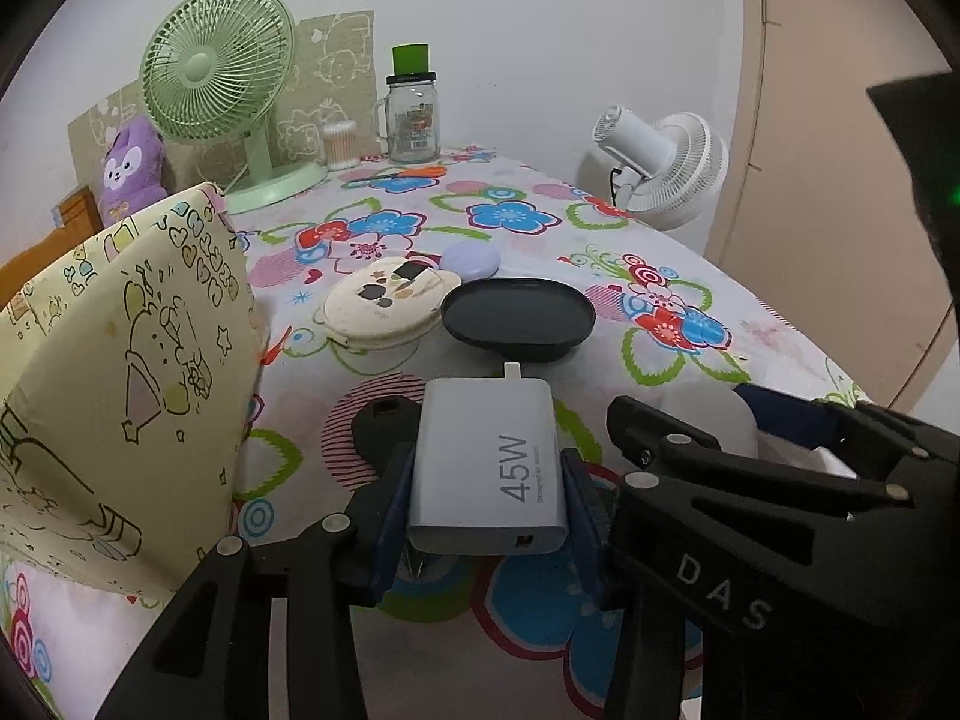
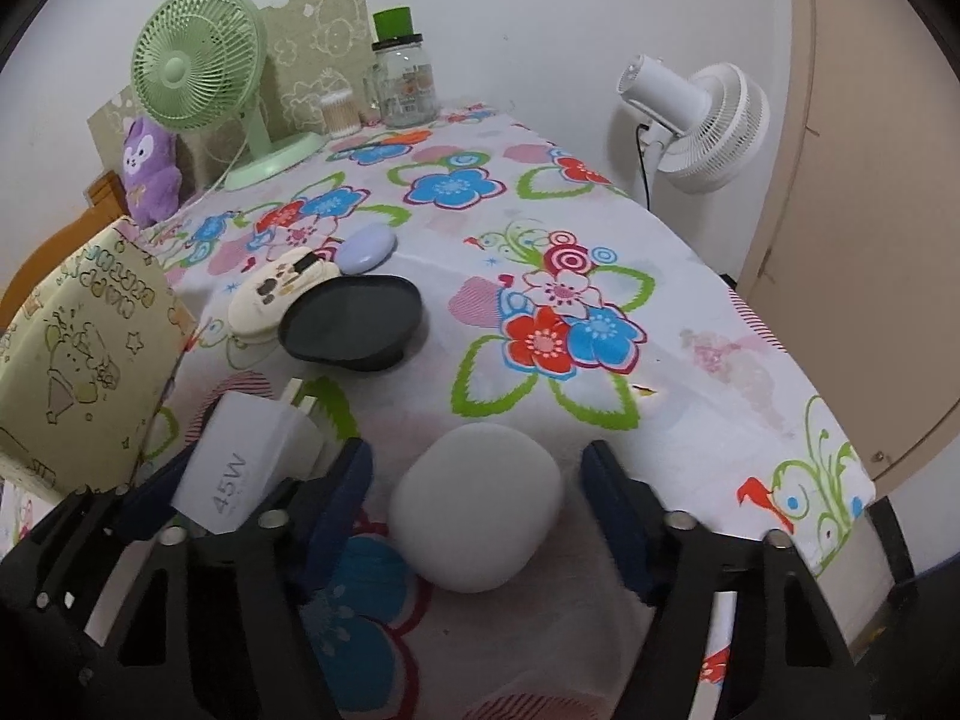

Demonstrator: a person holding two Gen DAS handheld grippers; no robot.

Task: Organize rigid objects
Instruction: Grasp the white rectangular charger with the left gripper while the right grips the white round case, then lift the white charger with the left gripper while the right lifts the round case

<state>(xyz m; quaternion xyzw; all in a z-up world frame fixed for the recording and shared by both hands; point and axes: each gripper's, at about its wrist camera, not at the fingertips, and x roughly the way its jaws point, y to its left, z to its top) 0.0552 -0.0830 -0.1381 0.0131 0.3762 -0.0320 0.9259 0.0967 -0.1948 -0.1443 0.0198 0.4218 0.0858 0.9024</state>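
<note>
Clearly "45W" marks the charger pinched by the left gripper.

Ahead of my grippers a black dish and cream case block the middle, a yellow box walls the left, while the tablecloth lies open rightward.

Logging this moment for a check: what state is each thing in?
Left gripper: shut on the charger.
Charger: gripped by its sides, prongs pointing away.
Right gripper: open around the white case.
White case: lid closed, on the cloth.
Black case: closed.
Green fan: upright.
</note>
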